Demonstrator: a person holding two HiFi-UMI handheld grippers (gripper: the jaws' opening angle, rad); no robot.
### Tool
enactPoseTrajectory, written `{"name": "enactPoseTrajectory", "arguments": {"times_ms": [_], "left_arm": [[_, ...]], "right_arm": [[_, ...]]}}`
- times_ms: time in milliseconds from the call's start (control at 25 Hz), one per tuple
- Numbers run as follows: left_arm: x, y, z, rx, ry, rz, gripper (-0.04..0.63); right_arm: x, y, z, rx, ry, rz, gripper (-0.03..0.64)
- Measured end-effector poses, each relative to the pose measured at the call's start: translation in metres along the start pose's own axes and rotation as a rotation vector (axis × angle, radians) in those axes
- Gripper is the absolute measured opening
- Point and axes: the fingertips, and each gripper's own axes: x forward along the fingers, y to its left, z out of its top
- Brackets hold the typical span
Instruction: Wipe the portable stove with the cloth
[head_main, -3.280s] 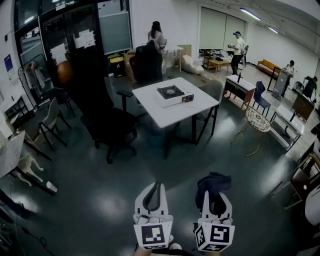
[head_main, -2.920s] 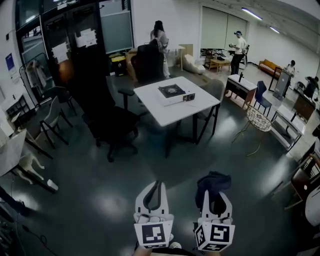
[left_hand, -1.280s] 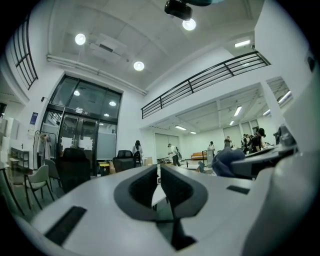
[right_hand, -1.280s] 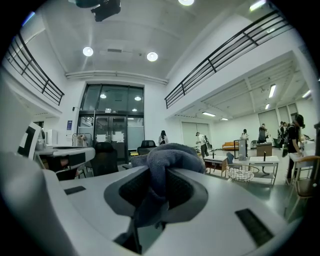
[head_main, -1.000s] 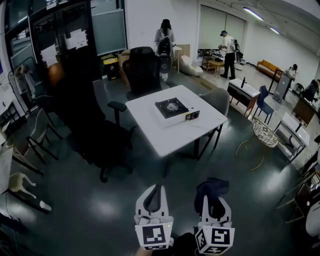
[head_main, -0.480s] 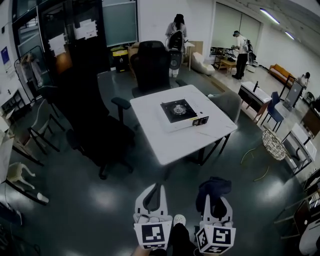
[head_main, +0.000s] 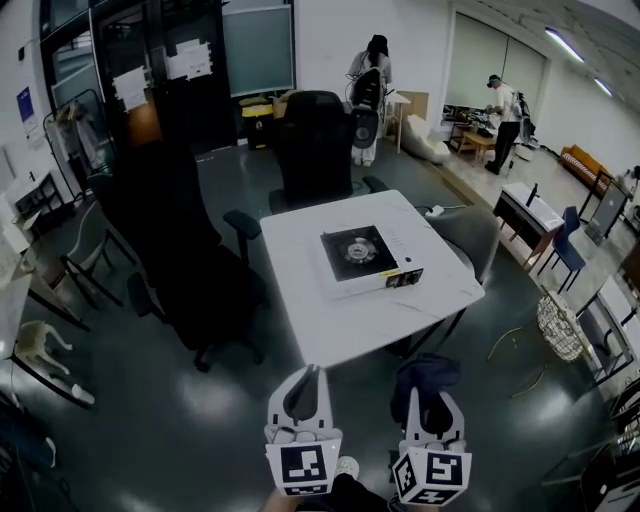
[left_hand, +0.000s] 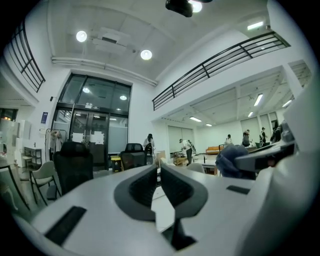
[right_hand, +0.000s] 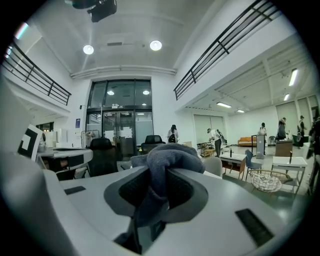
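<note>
Right gripper (right_hand: 159, 175): its two jaws squeeze the cloth (right_hand: 167, 159) tight. The cloth bunches up over the tips and hangs down between them.
Left gripper (left_hand: 159, 169): its jaws are closed tip to tip. Nothing is between them.
Both grippers: side by side above the dark floor (head_main: 200, 400), on the near side of the table (head_main: 330, 325). They do not touch the table.
Cloth: dark blue and soft. It is in the right gripper, away from the table.
Stove (head_main: 365, 258): lies flat near the middle of the table. It has a black top with a round burner and pale sides.
Black chair (head_main: 315, 140): at the far side of the table.
Big black chair (head_main: 175, 240): at the left side of the table.
Grey chair (head_main: 470, 228): at the right side of the table.
People: one person (head_main: 372, 75) and another person (head_main: 503, 100) stand far past the far side of the table.
</note>
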Motion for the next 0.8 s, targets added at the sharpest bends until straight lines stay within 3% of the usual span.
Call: {"name": "enactPoseTrajectory", "arguments": {"times_ms": [280,800], "left_arm": [[0.059,-0.01,0.014,0.02,-0.017,0.044,0.031],[0.136,0.001,-0.005,0.022,0.055,0.081,0.031]], "right_arm": [[0.063,-0.035,0.022,-0.004,-0.017,0.044,0.092],[0.144,-0.059,0.013,0.035,0.038,0.072,0.092]]}}
